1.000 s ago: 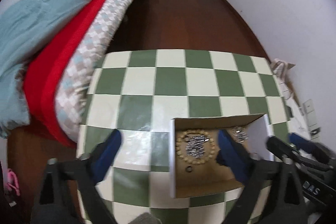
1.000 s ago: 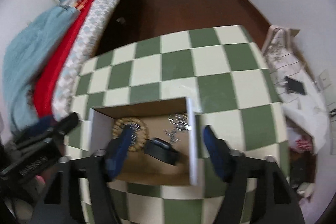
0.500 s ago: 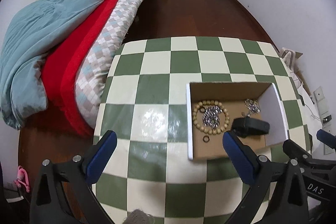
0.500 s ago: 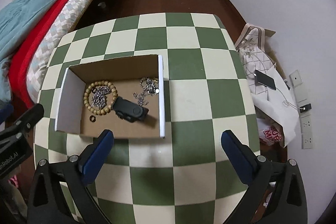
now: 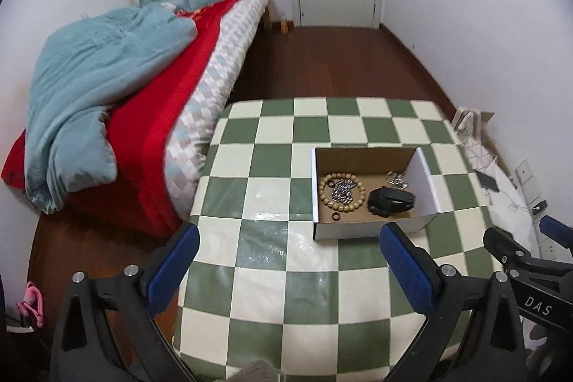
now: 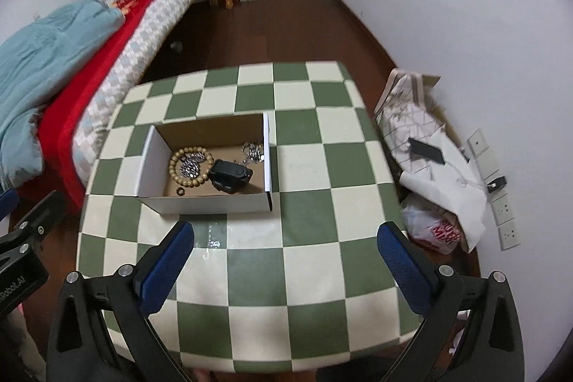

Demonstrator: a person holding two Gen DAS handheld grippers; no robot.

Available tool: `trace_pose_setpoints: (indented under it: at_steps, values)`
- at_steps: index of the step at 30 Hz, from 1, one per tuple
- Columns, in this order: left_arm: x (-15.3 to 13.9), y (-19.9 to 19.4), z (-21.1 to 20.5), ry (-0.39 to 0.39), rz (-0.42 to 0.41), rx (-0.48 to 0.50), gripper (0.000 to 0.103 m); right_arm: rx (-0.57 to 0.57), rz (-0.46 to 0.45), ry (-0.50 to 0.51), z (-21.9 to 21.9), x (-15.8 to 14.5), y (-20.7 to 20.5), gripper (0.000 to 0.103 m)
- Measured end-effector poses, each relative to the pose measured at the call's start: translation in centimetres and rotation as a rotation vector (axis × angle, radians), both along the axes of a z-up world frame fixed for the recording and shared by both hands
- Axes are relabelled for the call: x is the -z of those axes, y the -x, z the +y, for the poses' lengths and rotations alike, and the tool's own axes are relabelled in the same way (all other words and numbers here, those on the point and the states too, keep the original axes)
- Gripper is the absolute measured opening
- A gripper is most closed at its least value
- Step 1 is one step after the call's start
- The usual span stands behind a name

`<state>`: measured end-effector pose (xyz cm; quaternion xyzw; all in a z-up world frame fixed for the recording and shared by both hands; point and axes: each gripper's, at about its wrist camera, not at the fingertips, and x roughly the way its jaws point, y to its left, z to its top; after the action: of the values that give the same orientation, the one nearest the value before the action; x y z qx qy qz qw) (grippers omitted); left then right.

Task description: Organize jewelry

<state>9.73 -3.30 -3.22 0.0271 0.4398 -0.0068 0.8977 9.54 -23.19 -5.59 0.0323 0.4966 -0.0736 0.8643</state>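
I have both grippers pulled back from the cardboard box (image 6: pixel 211 167). A second ago my right gripper (image 6: pixel 286 260) sat over the box with the black watch (image 6: pixel 231 175) between its fingers; now the watch lies inside by the bead bracelet (image 6: pixel 189 167). My left gripper (image 5: pixel 290 264) hangs above bare checkered table (image 5: pixel 286 274), its right finger no longer over the box.

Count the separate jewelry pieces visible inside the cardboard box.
5: bead bracelet at left, chain pile inside its loop, small dark ring near front, black band centre, silver chain by right wall. More may be hidden.
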Motion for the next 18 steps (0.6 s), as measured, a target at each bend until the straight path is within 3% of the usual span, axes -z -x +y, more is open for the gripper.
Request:
trace_pose_setpoints:
  at_steps: [11, 18]
  values:
    - [-6.9, 7.4, 0.9, 0.048, -0.120, 0.013, 0.103, -0.004, -0.167, 0.032, 0.7, -8.9, 9.0, 0.103]
    - [-9.2, 11.1, 0.7, 0.068, -0.151, 0.030, 0.103, -0.002, -0.227, 0.057, 1.0, -12.1, 13.3, 0.103]
